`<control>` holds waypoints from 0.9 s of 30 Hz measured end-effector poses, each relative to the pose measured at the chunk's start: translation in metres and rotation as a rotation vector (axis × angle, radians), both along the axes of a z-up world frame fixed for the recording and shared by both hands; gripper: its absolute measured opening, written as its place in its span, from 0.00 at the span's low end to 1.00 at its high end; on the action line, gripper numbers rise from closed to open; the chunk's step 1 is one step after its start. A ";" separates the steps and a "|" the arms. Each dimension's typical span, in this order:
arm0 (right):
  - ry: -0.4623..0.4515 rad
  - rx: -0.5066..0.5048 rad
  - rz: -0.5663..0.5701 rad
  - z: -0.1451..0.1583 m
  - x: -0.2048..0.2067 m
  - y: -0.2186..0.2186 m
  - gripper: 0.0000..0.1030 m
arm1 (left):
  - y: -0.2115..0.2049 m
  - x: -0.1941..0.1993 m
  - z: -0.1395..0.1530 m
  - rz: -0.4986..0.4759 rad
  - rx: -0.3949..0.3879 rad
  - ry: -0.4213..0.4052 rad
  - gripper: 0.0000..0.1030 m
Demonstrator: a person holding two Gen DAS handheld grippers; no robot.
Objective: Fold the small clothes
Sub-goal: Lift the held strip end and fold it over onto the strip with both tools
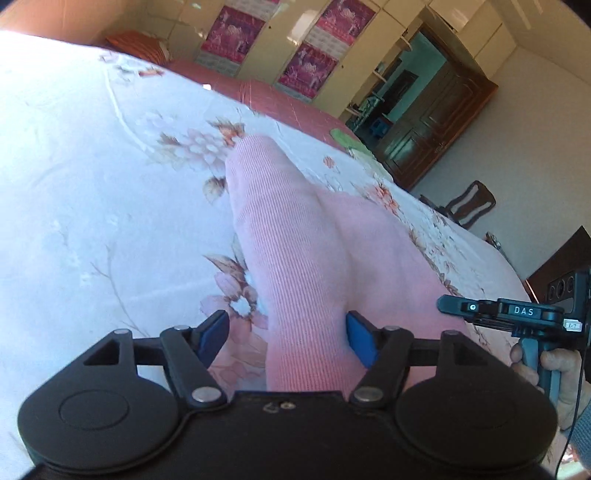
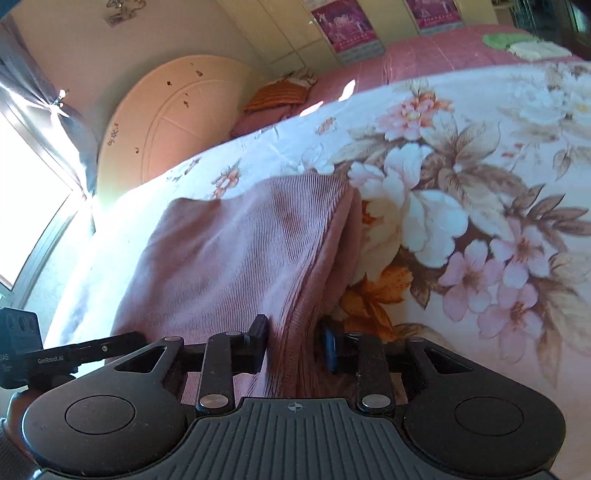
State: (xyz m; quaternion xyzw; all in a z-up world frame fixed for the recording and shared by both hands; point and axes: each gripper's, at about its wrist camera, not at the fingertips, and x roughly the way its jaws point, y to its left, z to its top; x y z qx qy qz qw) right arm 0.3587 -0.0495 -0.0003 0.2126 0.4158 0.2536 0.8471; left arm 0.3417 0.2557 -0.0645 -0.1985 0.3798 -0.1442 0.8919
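1. Bearing surface: a bed with a floral sheet [image 1: 92,184]. A pink ribbed garment [image 1: 295,240] lies on it. At the far end of the bed, top right of the right wrist view, a green cloth [image 2: 502,38] and a white cloth [image 2: 539,50] lie side by side on a pink bedspread [image 2: 424,55].

2. Left hand-held gripper [image 1: 287,334], bottom centre of its view: jaws spread. A rounded fold of the garment runs up from between them toward frame centre. The left-hand blue pad [image 1: 214,332] stands clear of the cloth, with sheet showing in the gap. The other pad lies against the cloth's edge.

3. Right hand-held gripper [image 2: 294,345], bottom centre of its view: jaws set narrow around a bunched ridge at the garment's [image 2: 229,251] right edge. The left-hand pad touches the cloth; a dark sliver shows at the other. Whether it pinches the cloth cannot be told.

4. Writing: "DAS" on the right unit's body [image 1: 523,311], seen at the right edge of the left wrist view above the person's hand [image 1: 554,365] on its grip. "GenRobot.AI" on the left unit [image 2: 50,359], lower left of the right wrist view. Magenta posters [image 1: 232,33] on the wardrobe doors carry print too small to read.
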 end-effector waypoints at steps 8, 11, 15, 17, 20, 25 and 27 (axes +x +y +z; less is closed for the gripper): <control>-0.076 -0.084 0.055 0.013 0.029 0.023 0.24 | -0.044 0.036 0.027 -0.137 0.118 -0.048 0.64; 0.003 -0.240 0.012 -0.010 0.044 0.030 0.20 | -0.058 0.052 0.004 -0.122 0.209 0.023 0.65; -0.002 -0.188 -0.033 -0.004 0.035 0.016 0.20 | -0.060 0.036 0.014 -0.106 0.273 0.014 0.64; -0.064 -0.187 -0.034 0.015 0.011 0.009 0.20 | -0.055 0.013 0.023 -0.094 0.251 -0.033 0.64; -0.157 -0.185 0.045 0.034 -0.035 0.005 0.20 | -0.045 -0.024 0.023 -0.062 0.223 -0.046 0.64; -0.208 -0.241 0.221 0.033 -0.093 0.019 0.20 | -0.043 -0.068 0.017 -0.015 0.258 -0.056 0.63; -0.217 -0.297 0.227 0.025 -0.104 0.028 0.20 | -0.041 -0.076 0.015 -0.003 0.260 -0.049 0.63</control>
